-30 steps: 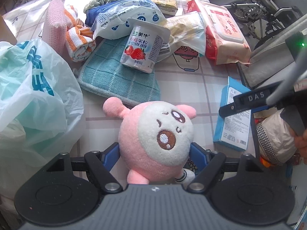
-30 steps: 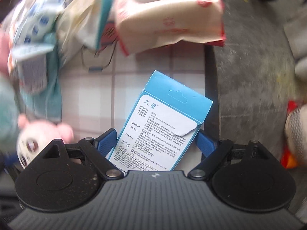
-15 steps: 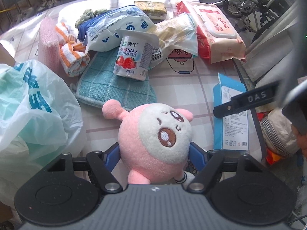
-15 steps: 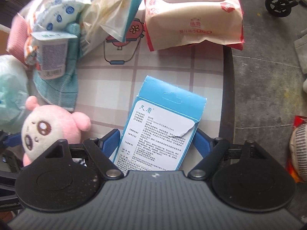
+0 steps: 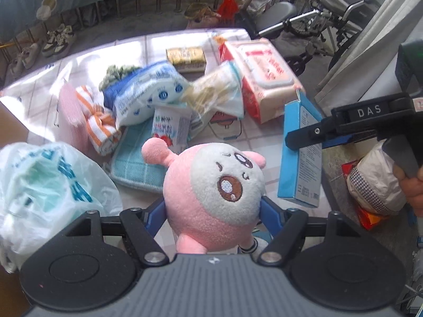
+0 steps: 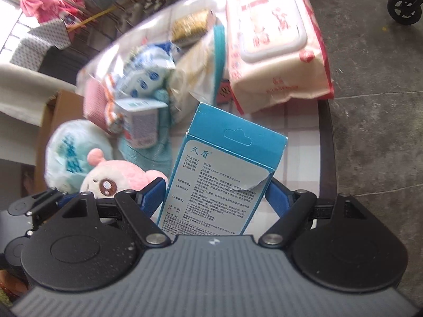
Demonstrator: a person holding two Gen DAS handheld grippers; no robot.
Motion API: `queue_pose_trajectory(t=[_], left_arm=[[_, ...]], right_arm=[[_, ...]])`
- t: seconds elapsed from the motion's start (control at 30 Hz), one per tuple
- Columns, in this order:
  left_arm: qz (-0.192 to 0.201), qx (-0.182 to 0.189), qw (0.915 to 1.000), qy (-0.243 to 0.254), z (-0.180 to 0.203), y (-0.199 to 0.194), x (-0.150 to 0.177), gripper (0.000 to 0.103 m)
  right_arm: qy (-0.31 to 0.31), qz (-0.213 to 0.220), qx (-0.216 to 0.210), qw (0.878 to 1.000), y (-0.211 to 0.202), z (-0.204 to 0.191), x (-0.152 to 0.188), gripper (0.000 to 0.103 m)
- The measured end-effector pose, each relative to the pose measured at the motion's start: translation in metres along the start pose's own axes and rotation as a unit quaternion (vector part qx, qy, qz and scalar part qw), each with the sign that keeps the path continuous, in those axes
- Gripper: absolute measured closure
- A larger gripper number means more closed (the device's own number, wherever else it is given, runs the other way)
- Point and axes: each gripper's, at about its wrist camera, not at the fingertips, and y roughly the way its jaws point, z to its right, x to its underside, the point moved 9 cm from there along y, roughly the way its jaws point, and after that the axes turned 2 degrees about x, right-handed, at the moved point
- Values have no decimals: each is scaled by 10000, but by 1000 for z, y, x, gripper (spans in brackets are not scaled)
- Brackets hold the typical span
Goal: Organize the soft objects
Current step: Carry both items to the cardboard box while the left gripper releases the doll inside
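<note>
The left gripper (image 5: 212, 208) is squeezing the pink plush toy (image 5: 214, 195) between its blue fingers (image 5: 156, 211), holding it above the checked table (image 5: 251, 142). At its two o'clock, the right gripper (image 6: 215, 198) is clamping the blue box (image 6: 222, 177), lifted and tilted. Behind both, around twelve o'clock, the yogurt cup (image 5: 170, 128) is sitting on the teal cloth (image 5: 137, 166), with the wet wipes pack (image 6: 275, 42) lying beyond.

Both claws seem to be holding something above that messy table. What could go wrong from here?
The left claw grips the round pink plush toy low on its body, so it might squirm free. The right claw holds the blue box only by its lower end, so it might tilt out. Either could knock over the yogurt cup below.
</note>
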Motion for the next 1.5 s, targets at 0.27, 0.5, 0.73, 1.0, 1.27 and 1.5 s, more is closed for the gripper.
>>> queue_pose_trajectory(t=[0.27,0.5,0.73,1.0,1.27,1.5], left_arm=[[464,-37,9989,-31,-45,-76,-22,28],[761,-104,9969,-174,-148,-149,-23,28],[756,-704,9946,-6,-301,-199,-18,28],[80,-1032,9924,660,-447,-143,-10,28],[-659,-1114,9749,1813,-499,-59,-3,27],[-912,-1281,9567,2449,-517,-15,-4,23]], right_arm=[[-233,307,-802,9960,-39,-76,-39,22],[-634,496,-1254,9888,-46,-203,-58,22],[-634,484,-1905,9785,10,-368,-67,22],[-1024,208,-1694,9800,137,-510,-76,22],[-1452,-209,-859,9854,237,-554,-77,22],[-1400,-544,-359,9880,276,-553,-72,23]])
